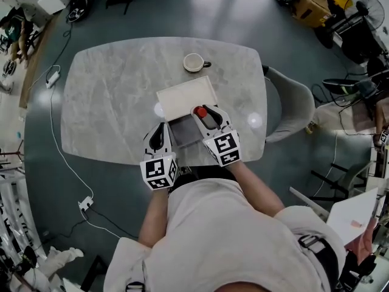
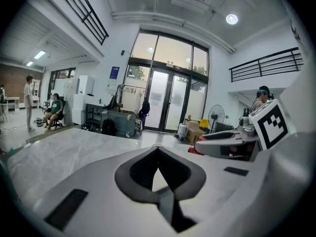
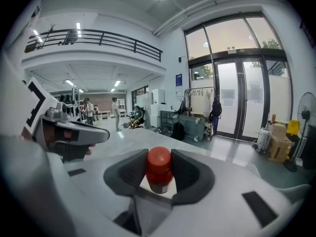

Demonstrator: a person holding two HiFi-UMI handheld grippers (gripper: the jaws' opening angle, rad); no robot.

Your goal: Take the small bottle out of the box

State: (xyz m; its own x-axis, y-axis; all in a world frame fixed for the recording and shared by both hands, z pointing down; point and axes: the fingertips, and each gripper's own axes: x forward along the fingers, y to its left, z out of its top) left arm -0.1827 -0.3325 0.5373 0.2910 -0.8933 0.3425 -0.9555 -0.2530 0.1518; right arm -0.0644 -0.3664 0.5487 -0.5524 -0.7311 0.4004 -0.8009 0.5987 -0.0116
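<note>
My right jaws [image 1: 206, 114] are pinching the small bottle [image 3: 159, 176], the pads pressed on either side of its red cap [image 3: 159, 161] and the top of its body, and they carry it over the far right corner of the open box [image 1: 181, 132], just beside the raised lid [image 1: 185, 97]. I judge it has cleared the box, though no view shows its base against the rim. My left jaws [image 2: 158, 171] are pressed together on nothing, low beside the box's near left corner. The bottle stands upright, long axis vertical, cap pointing up, so it crosses my jaws at a right angle. The grip sits high, and that is the weak point: most of the body hangs below the pads, so a quick swing could make it pivot or slide down and drop back into the box or onto the table [image 1: 109, 96]. If the cap is loose, the body might part from it. Carrying it off low could knock the base against the box wall or the lid, and a far reach could catch the cup [image 1: 194, 62].
</note>
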